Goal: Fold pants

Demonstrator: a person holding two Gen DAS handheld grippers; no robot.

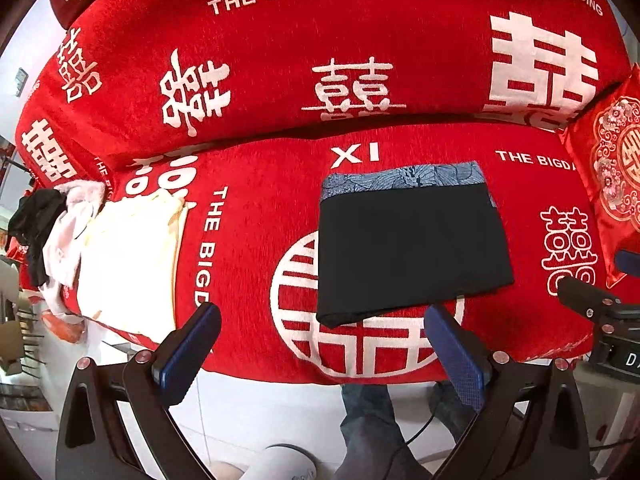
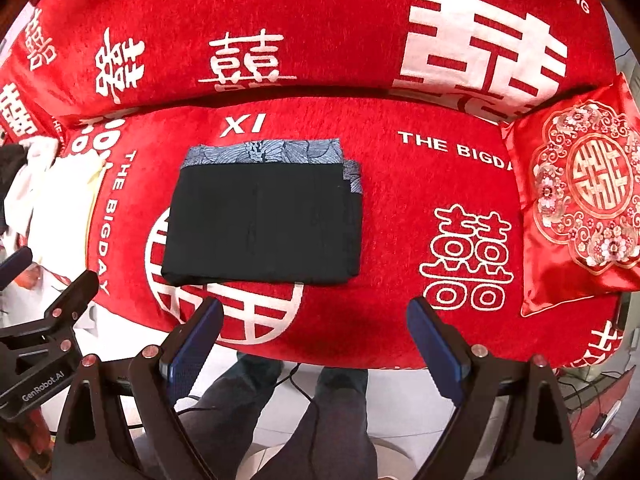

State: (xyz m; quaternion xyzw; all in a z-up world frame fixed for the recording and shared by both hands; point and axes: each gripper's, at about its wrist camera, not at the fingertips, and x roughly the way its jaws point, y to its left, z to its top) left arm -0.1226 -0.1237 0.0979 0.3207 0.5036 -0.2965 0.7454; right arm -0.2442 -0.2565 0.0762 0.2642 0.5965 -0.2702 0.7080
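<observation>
Black pants [image 1: 408,252] [image 2: 264,224] lie folded into a flat rectangle on the red sofa seat [image 1: 256,240] [image 2: 400,208], stacked on a blue patterned garment [image 1: 404,180] [image 2: 264,152] whose far edge sticks out. My left gripper [image 1: 324,344] hovers open just in front of the pants' near edge, nothing between its fingers. My right gripper [image 2: 316,340] is also open, held back at the seat's front edge, apart from the pants. The right gripper's body [image 1: 600,312] shows at the right of the left wrist view.
A pile of white, cream and black clothes [image 1: 100,248] [image 2: 44,184] sits at the seat's left end. A red embroidered cushion [image 2: 580,200] [image 1: 612,176] leans at the right. A person's legs [image 2: 304,420] stand on white floor before the sofa.
</observation>
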